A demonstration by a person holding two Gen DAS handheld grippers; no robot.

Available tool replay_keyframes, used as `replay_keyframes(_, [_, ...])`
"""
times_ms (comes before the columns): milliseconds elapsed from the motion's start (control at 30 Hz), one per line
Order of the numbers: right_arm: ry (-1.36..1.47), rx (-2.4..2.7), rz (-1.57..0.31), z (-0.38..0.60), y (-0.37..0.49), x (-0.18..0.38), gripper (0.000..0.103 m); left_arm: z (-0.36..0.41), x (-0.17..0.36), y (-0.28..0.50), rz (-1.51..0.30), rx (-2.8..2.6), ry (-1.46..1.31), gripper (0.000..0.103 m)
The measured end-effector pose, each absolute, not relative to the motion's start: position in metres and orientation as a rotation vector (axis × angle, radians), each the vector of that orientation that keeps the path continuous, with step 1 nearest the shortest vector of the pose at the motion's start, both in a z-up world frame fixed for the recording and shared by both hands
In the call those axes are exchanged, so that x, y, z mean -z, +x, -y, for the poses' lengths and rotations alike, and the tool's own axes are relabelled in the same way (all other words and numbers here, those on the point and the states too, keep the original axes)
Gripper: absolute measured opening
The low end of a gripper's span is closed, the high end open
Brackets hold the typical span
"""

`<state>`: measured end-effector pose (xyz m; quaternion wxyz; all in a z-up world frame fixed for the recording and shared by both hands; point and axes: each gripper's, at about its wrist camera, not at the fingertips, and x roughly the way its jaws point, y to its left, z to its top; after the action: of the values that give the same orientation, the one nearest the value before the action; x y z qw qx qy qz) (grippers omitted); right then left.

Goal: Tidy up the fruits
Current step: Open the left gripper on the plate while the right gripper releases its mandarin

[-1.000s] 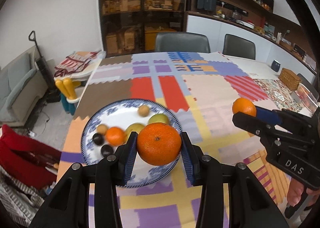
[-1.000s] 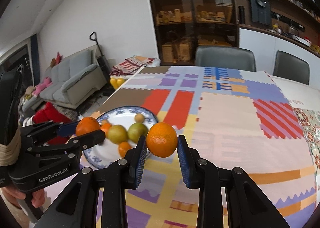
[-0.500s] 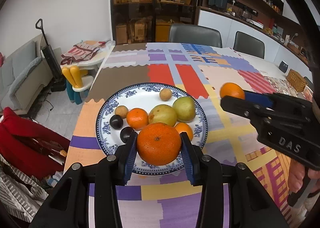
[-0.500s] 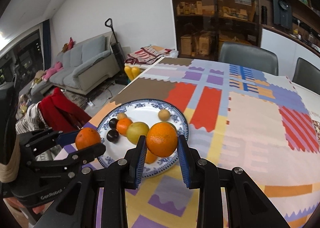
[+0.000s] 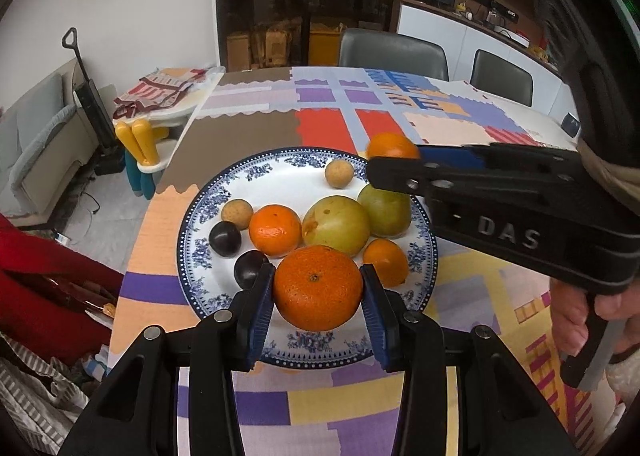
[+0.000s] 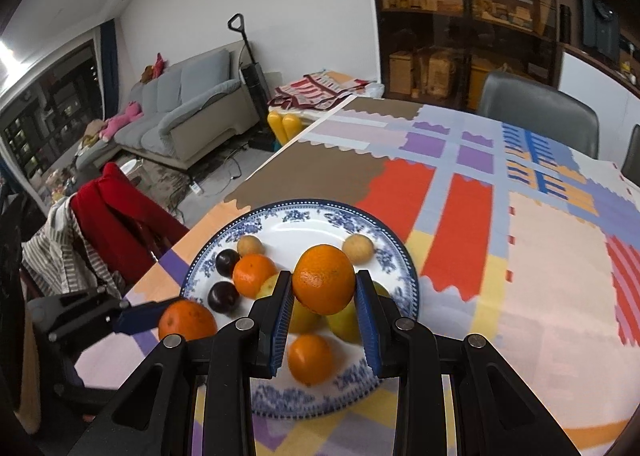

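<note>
Orange (image 5: 317, 287) beside right tool (image 5: 394, 159) ("DAS" lettering)

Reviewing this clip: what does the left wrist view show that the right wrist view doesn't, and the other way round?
Only the left wrist view shows the hand on the right gripper's handle and that gripper's body from the side. Only the right wrist view shows the grey sofa and the pink toy on it. Both show the blue-patterned plate with its fruit, the left gripper shut on a large orange, the right gripper shut on a smaller orange, the patchwork tablecloth and a grey chair.
</note>
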<state>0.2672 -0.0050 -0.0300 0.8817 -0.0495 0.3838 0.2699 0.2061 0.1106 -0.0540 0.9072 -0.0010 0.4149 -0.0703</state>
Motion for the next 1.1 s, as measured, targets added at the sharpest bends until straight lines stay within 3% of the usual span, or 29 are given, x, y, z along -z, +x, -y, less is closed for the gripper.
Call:
replay_keyframes(433, [-0.118,-0.593,-0.858,-0.018,0.301,0.054,0.032,-0.104,0.066,0.22,-0.871,0.171,0.013,0.041])
replay_keyframes(500, [-0.122,-0.594,-0.863,-0.02,0.302,0.056,0.032,-0.104,0.066,0.22,-0.87,0.165,0.016,0.044])
replay_keyframes(533, [-0.121,-0.597,-0.865,-0.02,0.303,0.056,0.033,-0.105,0.065,0.219,-0.861,0.158,0.016,0.051])
replay_keyframes(633, [-0.114,-0.591,-0.864,-0.019,0.303,0.057,0.047,-0.107,0.058,0.216,-0.834,0.144,0.02,0.054])
replay_keyframes(867, [-0.103,-0.549,-0.828,-0.004,0.292,0.045,0.048,-0.111,0.045,0.205,-0.794,0.08,0.038,0.058])
replay_keyframes(967, [-0.098,-0.51,-0.803,0.01,0.281,0.036,0.056,-0.112,0.038,0.198,-0.774,0.057,0.04,0.061])
replay_keyframes(1100, [-0.094,-0.472,-0.779,0.027,0.264,0.025,0.059,-0.108,0.027,0.187,-0.739,0.033,0.04,0.064])
